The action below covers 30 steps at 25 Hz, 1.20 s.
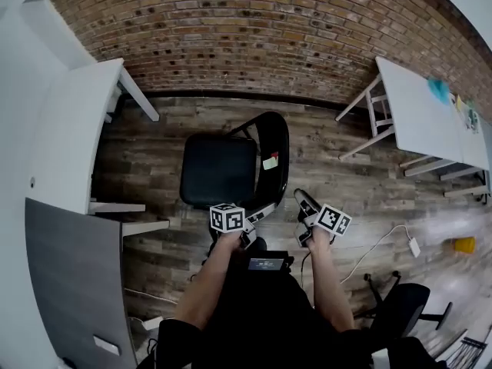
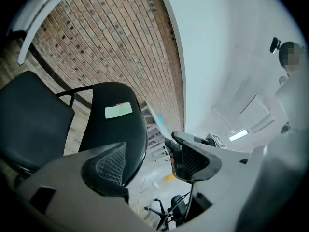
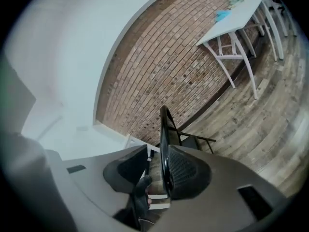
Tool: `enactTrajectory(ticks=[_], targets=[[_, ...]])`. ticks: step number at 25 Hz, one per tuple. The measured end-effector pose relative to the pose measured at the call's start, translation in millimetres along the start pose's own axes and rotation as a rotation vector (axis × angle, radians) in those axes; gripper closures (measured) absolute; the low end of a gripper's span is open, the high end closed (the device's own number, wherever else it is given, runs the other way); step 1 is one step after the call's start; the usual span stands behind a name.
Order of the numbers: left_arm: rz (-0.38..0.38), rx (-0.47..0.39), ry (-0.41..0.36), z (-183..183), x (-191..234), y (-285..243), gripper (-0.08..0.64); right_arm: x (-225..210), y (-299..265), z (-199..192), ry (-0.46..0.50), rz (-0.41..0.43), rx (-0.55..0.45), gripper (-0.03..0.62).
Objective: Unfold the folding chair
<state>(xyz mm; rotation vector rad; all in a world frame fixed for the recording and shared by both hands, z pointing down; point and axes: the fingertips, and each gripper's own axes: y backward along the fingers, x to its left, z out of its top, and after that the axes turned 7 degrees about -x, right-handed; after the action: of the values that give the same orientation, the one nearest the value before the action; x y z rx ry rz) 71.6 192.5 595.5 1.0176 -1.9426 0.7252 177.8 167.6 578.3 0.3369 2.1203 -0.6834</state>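
Folding chair is stood open just ahead of both grippers; its back is lined up edge-on between the half-open right gripper jaws, unpinched, while the left gripper is held wide apart, empty

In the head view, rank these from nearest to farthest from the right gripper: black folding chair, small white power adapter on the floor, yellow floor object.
1. Black folding chair, up-left of the right gripper.
2. Small white power adapter, on the floor to its right.
3. Yellow object, farther right by the edge.
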Motion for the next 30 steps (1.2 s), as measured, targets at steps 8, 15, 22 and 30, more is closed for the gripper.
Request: enactTrajectory(ticks=[8,15,22,30], targets=[[0.005,-0.131,0.062,-1,-40,54,0.184,73,19,-36,-0.113,0.343,0.058,0.471],[-0.034,-0.203,0.05,24,-70,93,0.184,101,25,-63,-0.09,0.342,0.1,0.472],[-0.141,-0.173,0.017,15,-100,129,0.186,131,49,-104,-0.039,0.384,0.165,0.472],[-0.21,-0.091,-0.013,-1,-118,201,0.189,194,103,-145,0.009,0.409,0.137,0.472]])
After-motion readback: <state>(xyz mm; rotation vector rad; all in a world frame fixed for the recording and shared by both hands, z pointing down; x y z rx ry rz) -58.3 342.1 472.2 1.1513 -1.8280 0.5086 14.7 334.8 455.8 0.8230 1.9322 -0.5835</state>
